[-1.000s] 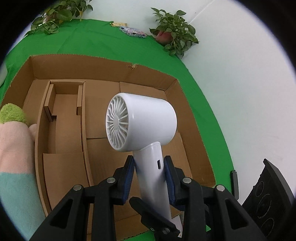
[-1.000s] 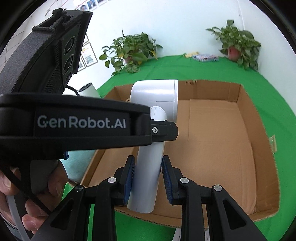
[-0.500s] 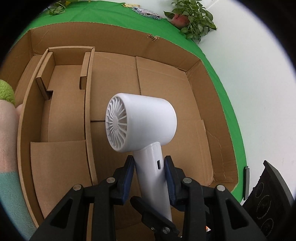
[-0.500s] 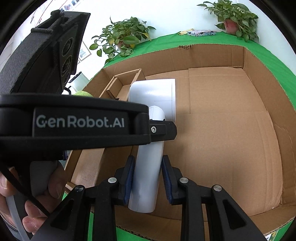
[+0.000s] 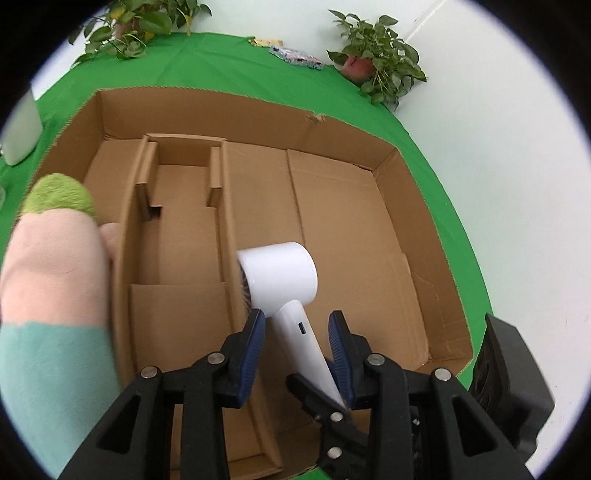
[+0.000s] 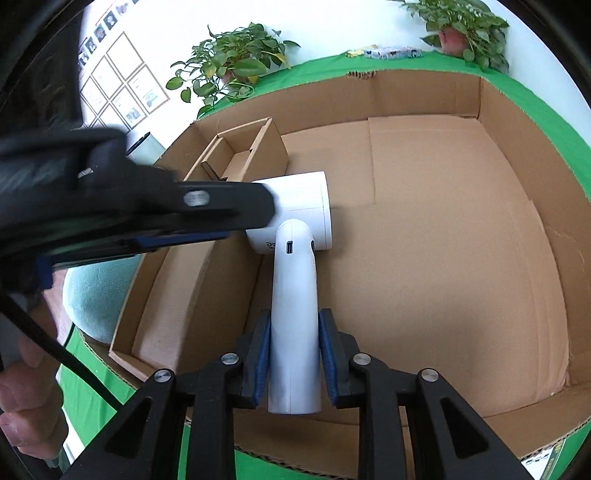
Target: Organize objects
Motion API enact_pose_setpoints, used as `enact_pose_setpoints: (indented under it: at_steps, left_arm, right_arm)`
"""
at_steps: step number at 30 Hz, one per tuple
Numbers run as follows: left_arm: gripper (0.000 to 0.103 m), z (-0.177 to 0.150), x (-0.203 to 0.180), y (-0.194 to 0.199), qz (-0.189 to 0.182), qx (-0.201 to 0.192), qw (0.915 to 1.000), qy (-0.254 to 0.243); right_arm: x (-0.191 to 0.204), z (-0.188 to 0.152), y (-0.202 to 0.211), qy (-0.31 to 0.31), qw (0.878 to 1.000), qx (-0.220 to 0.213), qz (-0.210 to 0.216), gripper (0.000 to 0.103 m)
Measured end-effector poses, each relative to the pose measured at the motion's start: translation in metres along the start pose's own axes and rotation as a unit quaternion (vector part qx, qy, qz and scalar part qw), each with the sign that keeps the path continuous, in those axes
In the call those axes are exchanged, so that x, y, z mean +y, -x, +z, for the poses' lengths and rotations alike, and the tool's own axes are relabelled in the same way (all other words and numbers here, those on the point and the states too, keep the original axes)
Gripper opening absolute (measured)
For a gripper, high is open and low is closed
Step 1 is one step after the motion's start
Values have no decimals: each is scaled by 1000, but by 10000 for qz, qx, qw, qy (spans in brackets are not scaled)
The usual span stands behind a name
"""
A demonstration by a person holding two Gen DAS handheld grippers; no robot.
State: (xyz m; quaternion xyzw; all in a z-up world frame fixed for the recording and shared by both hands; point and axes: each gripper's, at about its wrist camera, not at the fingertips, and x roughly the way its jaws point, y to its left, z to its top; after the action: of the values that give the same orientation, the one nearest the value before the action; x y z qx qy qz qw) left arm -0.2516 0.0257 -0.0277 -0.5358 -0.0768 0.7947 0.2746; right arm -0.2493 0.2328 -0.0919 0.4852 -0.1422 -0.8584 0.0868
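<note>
White plastic hair dryer [image 6: 295,280]: handle clamped lengthwise in right tongs [image 6: 294,363], barrel down inside brown cardboard box [image 6: 461,240]; left tongs [image 5: 297,354] wide, released.

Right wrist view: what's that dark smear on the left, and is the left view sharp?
Right wrist view: the smear is the motion-blurred left gripper; the white handheld fan stays sharp. Left wrist view: mostly sharp, slight blur on the plush toy.

Item count, all views
One dryer [image 6: 295,258], one box [image 5: 332,125], one insert [image 5: 184,229], one plush [image 5: 55,251], two plants [image 5: 376,62] [image 5: 140,22], two grippers [image 5: 295,343] [image 6: 294,354].
</note>
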Motion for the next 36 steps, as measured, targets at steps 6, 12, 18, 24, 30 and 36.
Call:
enact_pose_setpoints:
  at_steps: [6,12,18,24,30,36]
  left_arm:
    - [33,-18,11,15,211,-148,9996,-75]
    - [33,-30,13,19,222,-178,9994,-200]
    - [33,-36,15,24,188,-222,9994,-186]
    - [33,-36,11,33,134,-322,9991,-224]
    - [33,-41,12,39,280,-472,9982,-230]
    - [37,-54,2,59,724,-1079,9899,-573]
  right_arm:
    - [-8,20,1,-9,10000,-49,57,42]
    - [18,21,5,112,9996,193,-172,24]
    - [22,-1,7,-167,9997,149,-33,23]
    - [23,-1,5,-224,9996,154,-95,23]
    - [20,-5,14,-286,9994,172,-121,29]
    - [19,-22,71,164,9954,-832,-455,86]
